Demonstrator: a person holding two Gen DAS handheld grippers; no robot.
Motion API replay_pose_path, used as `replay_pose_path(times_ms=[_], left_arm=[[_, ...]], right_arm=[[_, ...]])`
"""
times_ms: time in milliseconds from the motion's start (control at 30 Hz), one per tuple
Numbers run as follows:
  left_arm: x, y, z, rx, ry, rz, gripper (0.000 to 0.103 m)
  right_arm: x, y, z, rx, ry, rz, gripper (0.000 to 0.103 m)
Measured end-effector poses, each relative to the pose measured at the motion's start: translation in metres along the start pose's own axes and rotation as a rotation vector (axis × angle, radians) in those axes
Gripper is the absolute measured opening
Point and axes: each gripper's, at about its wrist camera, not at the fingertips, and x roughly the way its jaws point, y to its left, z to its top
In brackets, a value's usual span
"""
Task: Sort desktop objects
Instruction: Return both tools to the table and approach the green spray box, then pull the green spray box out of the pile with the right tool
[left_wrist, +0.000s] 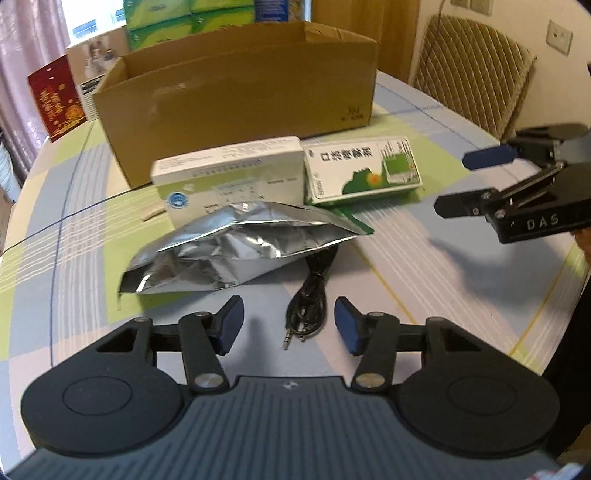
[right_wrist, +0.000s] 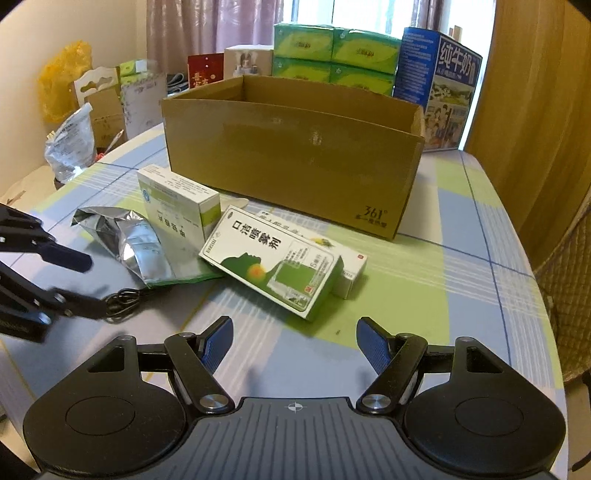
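**Both grippers hovering open over the clutter in front of the box**

We are looking at a small heap of desktop objects lying on the checked tablecloth (right_wrist: 461, 258). A green-and-white medicine box (right_wrist: 275, 264) is resting tilted on a slimmer white carton (right_wrist: 351, 271), which is only partly showing beneath it. At its 10 o'clock a white medicine box (right_wrist: 177, 206) is standing, and a crumpled silver foil pouch (left_wrist: 229, 247) is leaning against that box's near side. A coiled black audio cable (left_wrist: 308, 302) is lying just beside the pouch, at its 5 o'clock, with its plugs pointing toward us.

Behind the heap, at 12 o'clock, an open cardboard box (right_wrist: 295, 151) is sitting; we cannot see its floor.

We are holding the left gripper (left_wrist: 289, 325) above the cable, jaws spread wide with nothing between them. The right gripper (right_wrist: 294, 345) is hanging at 6 o'clock of the green-and-white box, jaws likewise released and empty.

Beyond the cardboard box, tissue packs (right_wrist: 332, 55) and a blue milk carton (right_wrist: 439, 77) are standing.
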Motion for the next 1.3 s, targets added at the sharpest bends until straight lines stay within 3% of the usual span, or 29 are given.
replay_pose_path(times_ms=[233,367,633,833,933,1100,1300], left_arm=[[0.017,-0.01,0.003,0.019,0.042,-0.013,0.036],[0.023,-0.01,0.005,-0.005,0.061,-0.007,0.022],[0.025,-0.007,0.007,-0.063,0.054,-0.028,0.021],[0.026,-0.007,0.007,-0.07,0.052,-0.03,0.021],[0.026,-0.005,0.007,-0.081,0.049,-0.033,0.021],[0.027,-0.006,0.008,-0.087,0.049,-0.031,0.021],[0.021,-0.011,0.002,-0.09,0.051,-0.036,0.021]], right_arm=[[0.006,0.005,0.008,-0.095,0.002,-0.008,0.071],[0.013,0.003,0.015,-0.157,-0.001,-0.019,0.071],[0.045,0.025,0.018,-0.51,0.007,-0.053,0.071],[0.071,0.031,0.015,-0.661,0.012,-0.074,0.074],[0.076,0.028,0.016,-0.632,0.034,-0.051,0.072],[0.063,0.025,0.016,-0.517,0.069,-0.055,0.056],[0.028,-0.005,0.003,-0.012,0.185,0.056,0.053]])
